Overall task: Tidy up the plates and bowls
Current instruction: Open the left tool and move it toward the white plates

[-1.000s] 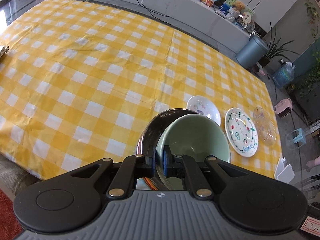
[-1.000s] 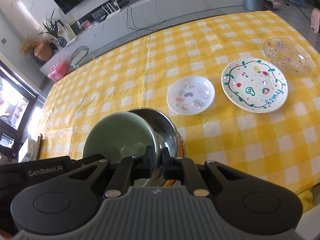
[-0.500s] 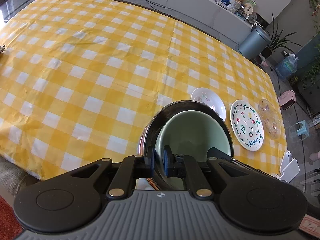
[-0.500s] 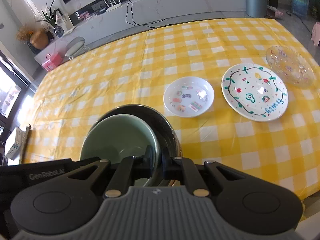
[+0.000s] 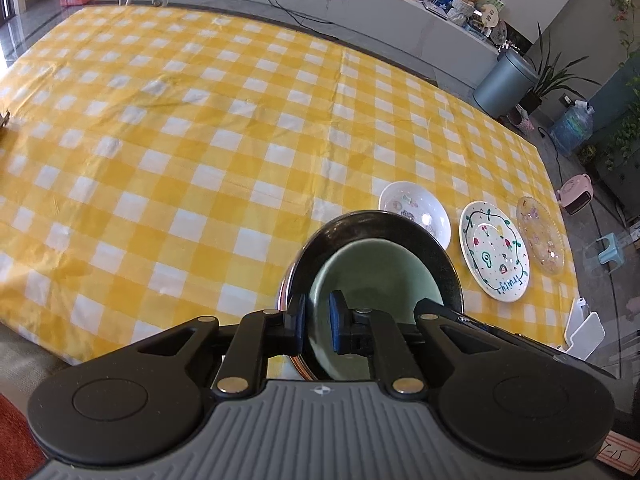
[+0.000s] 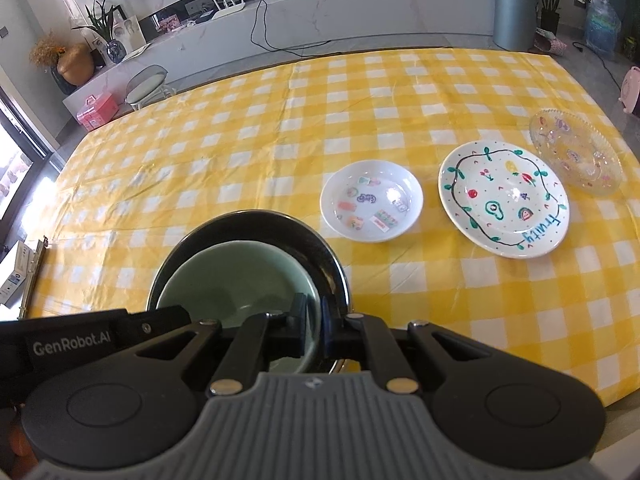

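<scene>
A pale green bowl (image 5: 372,268) (image 6: 240,276) sits nested inside a steel bowl (image 5: 384,224) (image 6: 256,220) near the table's front edge. My left gripper (image 5: 317,322) is shut on the green bowl's near-left rim. My right gripper (image 6: 315,326) is shut on its near-right rim. To the right lie a small white bowl with stickers (image 5: 416,206) (image 6: 372,206), a white plate with fruit drawings (image 5: 494,256) (image 6: 504,204) and a clear glass plate (image 5: 540,236) (image 6: 576,152).
The table has a yellow-and-white checked cloth (image 5: 200,140) (image 6: 260,120). A small box (image 6: 16,280) lies at the table's left edge. A grey bin (image 6: 514,12) and a stool (image 6: 146,86) stand beyond the far edge.
The green bowl has come down from a tilt above the steel bowl and now sits level inside it. Both grippers moved with it, still gripping its rim.
</scene>
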Demonstrator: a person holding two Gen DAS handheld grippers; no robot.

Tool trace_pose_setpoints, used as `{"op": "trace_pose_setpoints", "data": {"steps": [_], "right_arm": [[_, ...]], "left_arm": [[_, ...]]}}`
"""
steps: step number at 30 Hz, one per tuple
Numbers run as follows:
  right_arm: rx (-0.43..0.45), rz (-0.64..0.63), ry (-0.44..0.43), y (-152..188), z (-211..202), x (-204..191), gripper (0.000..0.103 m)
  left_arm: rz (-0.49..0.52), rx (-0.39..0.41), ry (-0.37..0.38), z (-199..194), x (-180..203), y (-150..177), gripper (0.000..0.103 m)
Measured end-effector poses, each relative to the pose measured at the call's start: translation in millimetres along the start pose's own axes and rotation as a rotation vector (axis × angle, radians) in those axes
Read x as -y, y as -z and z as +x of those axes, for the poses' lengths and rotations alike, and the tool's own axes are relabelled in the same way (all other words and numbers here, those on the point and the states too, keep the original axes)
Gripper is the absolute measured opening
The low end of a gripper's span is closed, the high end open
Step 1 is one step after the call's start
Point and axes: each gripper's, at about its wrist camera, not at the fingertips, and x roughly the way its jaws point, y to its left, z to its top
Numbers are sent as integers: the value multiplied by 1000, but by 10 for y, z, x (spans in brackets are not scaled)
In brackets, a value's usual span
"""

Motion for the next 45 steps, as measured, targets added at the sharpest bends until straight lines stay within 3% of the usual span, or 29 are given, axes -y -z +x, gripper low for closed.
{"op": "trace_pose_setpoints", "data": {"steps": [5,14,19,30,38,45], "right_arm": [[3,15,-18,6,-26,20,6],[74,15,-76,-34,-267,34,21],[134,36,-89,-98,-480,199,28],[212,186,8,-287,-683,1191,33],[230,306,43,-379,-440,1836,33],[226,375,-17,-453,-37,2318,40]], "left_arm": [[9,29,5,-59,-7,-7,13],[37,104,50,-253,68,-10,13],[69,157,134,-348,230,-5,25],[117,137,282,-118,807,-15,35],[186,102,277,316,1308,-147,35],[178,76,219,779,1527,-311,35]]}}
